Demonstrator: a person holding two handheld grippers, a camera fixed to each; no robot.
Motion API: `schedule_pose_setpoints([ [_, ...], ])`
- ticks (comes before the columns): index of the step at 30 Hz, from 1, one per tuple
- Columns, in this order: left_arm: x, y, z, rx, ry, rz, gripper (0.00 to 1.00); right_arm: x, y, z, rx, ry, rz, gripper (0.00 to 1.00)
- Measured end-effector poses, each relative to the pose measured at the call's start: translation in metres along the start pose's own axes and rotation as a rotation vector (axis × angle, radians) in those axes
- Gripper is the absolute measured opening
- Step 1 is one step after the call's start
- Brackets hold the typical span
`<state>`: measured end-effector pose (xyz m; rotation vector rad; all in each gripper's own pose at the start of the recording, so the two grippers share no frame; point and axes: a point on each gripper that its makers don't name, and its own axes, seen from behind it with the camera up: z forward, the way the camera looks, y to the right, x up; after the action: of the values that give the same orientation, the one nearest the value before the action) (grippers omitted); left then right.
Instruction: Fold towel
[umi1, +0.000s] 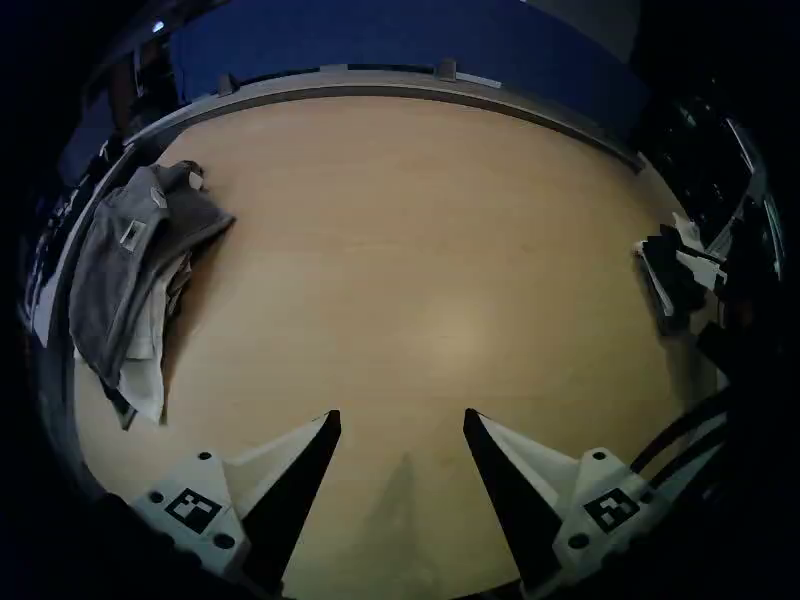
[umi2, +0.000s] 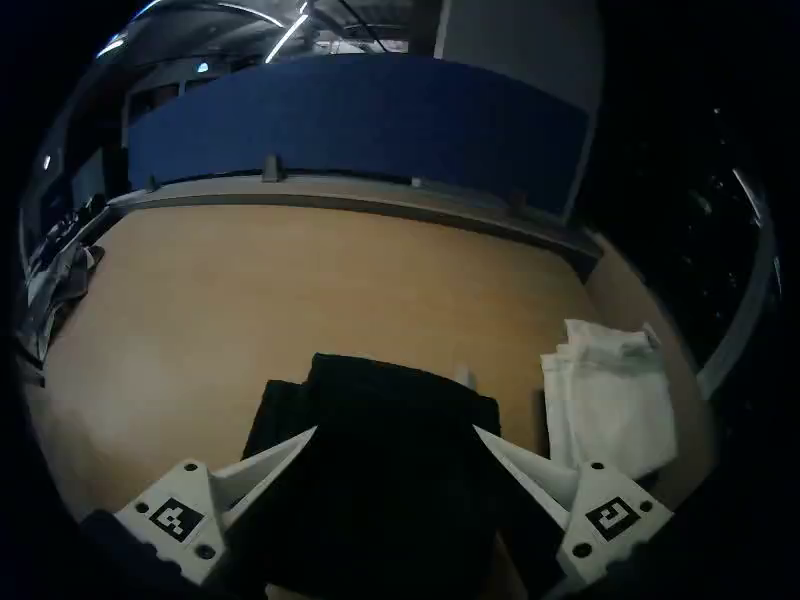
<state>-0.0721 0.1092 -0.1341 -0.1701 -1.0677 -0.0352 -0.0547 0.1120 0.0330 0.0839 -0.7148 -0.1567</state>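
Note:
A loose pile of grey and white towels (umi1: 140, 270) lies at the left side of the wooden table (umi1: 420, 250) in the left gripper view. My left gripper (umi1: 400, 420) hangs open over bare wood, well to the right of that pile, holding nothing. In the right gripper view a folded black towel (umi2: 385, 400) lies on the table right in front of my right gripper (umi2: 395, 432). That gripper's fingers are spread wide to either side of the towel, and its near part is lost in shadow. A folded white towel (umi2: 610, 400) lies just right of the black one.
A blue partition (umi2: 350, 120) stands along the table's far edge. The black and white folded towels (umi1: 680, 265) show at the right edge of the left gripper view, and the loose pile (umi2: 60, 280) at the far left of the right gripper view.

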Motion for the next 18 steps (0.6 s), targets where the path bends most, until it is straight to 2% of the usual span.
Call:
schedule_pose_setpoints([
  [8,0.000,0.001,0.000,0.000,0.001,-0.003,0.91,-0.016,-0.001,0.010,0.007,-0.038,-0.018,1.00],
  [11,0.001,0.002,-0.002,0.000,0.001,0.000,0.91,-0.014,-0.001,0.009,0.009,-0.033,-0.010,1.00],
  [15,0.003,0.002,-0.003,-0.001,0.003,0.005,0.91,0.001,-0.002,-0.003,0.005,0.002,0.007,1.00],
  [18,0.006,0.003,-0.003,-0.002,0.010,0.008,0.91,0.015,-0.003,-0.020,0.001,0.049,0.018,1.00],
])
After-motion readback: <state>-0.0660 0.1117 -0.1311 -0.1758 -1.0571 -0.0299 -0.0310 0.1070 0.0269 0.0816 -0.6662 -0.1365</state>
